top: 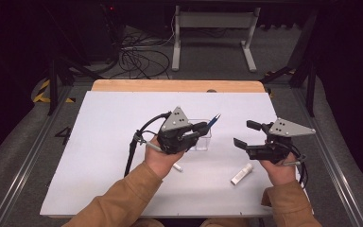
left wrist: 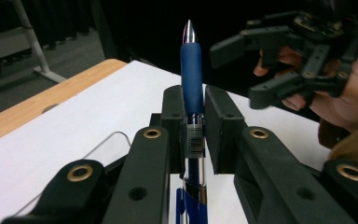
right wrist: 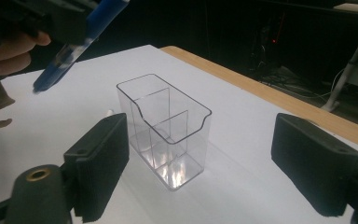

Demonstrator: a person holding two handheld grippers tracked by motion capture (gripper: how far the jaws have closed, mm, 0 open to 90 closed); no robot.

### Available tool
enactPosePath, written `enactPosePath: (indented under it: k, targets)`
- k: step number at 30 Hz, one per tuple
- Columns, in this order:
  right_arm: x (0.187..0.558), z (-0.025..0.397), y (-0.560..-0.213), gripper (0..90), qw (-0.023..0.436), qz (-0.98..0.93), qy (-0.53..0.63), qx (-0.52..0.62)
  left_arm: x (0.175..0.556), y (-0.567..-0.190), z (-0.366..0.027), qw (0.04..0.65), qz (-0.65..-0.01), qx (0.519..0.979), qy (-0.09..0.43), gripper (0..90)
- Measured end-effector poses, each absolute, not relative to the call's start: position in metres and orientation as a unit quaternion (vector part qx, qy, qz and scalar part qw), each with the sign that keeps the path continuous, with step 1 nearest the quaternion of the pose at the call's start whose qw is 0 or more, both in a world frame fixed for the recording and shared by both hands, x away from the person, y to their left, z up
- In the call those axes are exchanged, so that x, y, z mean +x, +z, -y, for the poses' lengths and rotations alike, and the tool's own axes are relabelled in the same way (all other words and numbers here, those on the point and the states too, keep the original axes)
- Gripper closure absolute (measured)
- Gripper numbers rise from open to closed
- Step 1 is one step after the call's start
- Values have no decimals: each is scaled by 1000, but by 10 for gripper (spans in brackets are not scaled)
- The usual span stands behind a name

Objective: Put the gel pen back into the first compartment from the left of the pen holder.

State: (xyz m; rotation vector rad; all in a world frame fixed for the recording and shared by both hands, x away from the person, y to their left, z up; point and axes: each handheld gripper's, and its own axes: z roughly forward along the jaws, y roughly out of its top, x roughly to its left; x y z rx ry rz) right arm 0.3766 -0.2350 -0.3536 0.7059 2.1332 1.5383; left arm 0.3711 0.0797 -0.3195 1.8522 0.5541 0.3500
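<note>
Two grippers: left point(left wrist: 195, 116) clamps a blue pen point(left wrist: 192, 79) above the clear organizer point(right wrist: 165, 128), right point(right wrist: 214, 163) fingers wide apart.

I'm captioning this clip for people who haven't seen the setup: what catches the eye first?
The blue pen, clamped upright in the left claw, stands out just left of the table's centre. Beside it on the white table stands a clear, empty organizer box with dividers. The right claw hangs open towards the box, and a small white tube lies near the front edge.
</note>
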Motion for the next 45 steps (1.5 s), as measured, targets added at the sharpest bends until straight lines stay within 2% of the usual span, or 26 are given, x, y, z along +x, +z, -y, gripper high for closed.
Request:
enactPosePath:
  k: [28, 45]
  targets:
    - [377, 233, -354, 195, 202, -767, 555, 249, 424, -338, -105, 605, -260, 731, 181, 788]
    - [376, 232, -354, 194, 201, -769, 555, 247, 450, -357, -110, 582, -267, 740, 207, 788]
